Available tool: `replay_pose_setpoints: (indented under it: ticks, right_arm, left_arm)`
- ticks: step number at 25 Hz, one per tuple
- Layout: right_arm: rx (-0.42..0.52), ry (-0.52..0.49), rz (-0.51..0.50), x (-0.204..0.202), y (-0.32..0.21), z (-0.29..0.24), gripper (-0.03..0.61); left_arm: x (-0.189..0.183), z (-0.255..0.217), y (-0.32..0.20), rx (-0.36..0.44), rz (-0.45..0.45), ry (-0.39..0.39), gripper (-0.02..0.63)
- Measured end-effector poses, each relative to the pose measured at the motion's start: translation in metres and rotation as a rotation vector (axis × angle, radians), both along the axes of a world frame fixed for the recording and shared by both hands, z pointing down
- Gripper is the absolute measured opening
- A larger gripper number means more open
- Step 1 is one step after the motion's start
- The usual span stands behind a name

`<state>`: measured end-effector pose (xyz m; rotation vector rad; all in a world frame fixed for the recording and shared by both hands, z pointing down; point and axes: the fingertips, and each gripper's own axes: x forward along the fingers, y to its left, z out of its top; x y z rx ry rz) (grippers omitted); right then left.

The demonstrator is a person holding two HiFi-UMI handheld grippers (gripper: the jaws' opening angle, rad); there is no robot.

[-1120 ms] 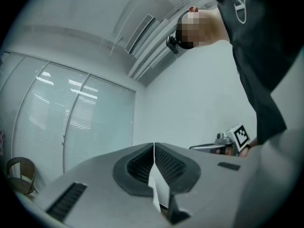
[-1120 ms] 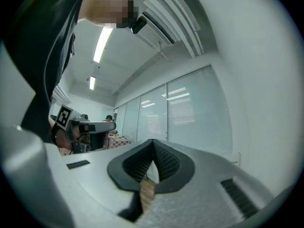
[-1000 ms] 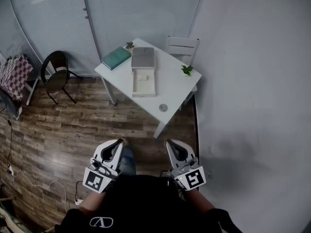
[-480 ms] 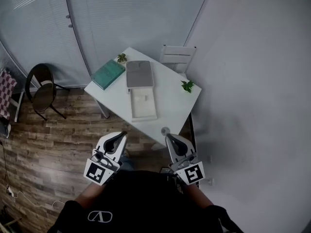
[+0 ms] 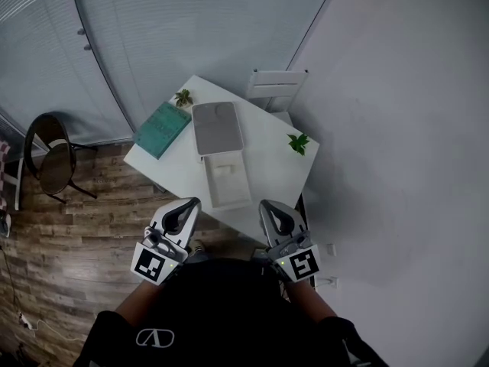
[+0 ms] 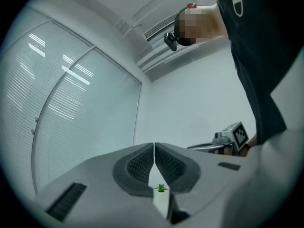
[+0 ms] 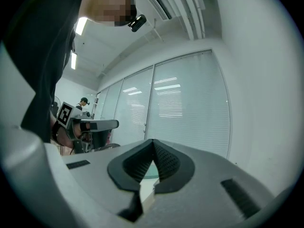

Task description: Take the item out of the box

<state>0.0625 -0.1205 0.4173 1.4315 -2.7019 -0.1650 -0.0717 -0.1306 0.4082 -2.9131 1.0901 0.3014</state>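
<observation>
I hold my left gripper [image 5: 191, 203] and my right gripper [image 5: 266, 205] side by side in front of my tummy, and both point toward 12 o'clock. The left gripper [image 6: 154, 147] is clenched tight, its two dark pads pressed together with nothing between them. The right gripper [image 7: 152, 142] is clenched tight too, and it grasps nothing. Just past them, at 12 o'clock, stands the white square surface [image 5: 267, 167]. In the middle of it lies the open box, a flat grey lid [image 5: 218, 127] with a white cardboard tray [image 5: 233, 193] touching it on the 6 o'clock side. A small white item [image 5: 221, 170] lies inside the tray, near the lid end. It is too small for me to tell what it is. A teal book [image 5: 162, 128] lies at 9 o'clock from the lid. A little green plant [image 5: 183, 98] sits at 11 o'clock from the lid, and another little green plant [image 5: 298, 141] sits at 3 o'clock from the box. A white chair [image 5: 276, 89] stands at the far edge of the surface, at 1 o'clock. A black round chair [image 5: 47, 155] stands on the brown wooden floor [image 5: 84, 235], well apart at 9 o'clock.
</observation>
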Motion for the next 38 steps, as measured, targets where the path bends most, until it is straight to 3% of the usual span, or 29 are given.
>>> replay_pose_setpoints:
  ticks: [19,20,21,22,25,31,38]
  right_arm:
    - [-0.022,-0.002,-0.183,0.001,-0.065,0.016,0.008]
    - [0.002,0.002,-0.183,-0.001,-0.067,0.013,0.093]
    - [0.032,0.011,-0.177,-0.003,-0.069,0.010,0.452]
    - [0.055,0.033,-0.173,-0.004,-0.071,0.008,0.584]
    - [0.048,0.150,-0.195,-0.008,-0.073,0.015,0.586]
    - [-0.017,0.272,-0.267,-0.010,-0.091,0.039,0.584]
    - [-0.055,0.585,-0.389,-0.013,-0.130,0.104,0.572]
  left_arm:
    - [0.020,0.003,-0.034,-0.043,-0.122,-0.033,0.008]
    - [0.019,0.004,-0.033,-0.046,-0.127,-0.034,0.008]
    - [0.019,0.004,-0.032,-0.048,-0.131,-0.035,0.006]
    - [0.018,0.005,-0.032,-0.049,-0.135,-0.035,0.008]
    - [0.017,0.006,-0.031,-0.054,-0.143,-0.034,0.008]
    - [0.015,0.007,-0.028,-0.053,-0.159,-0.033,0.006]
    - [-0.001,0.019,-0.017,-0.083,-0.211,-0.031,0.008]
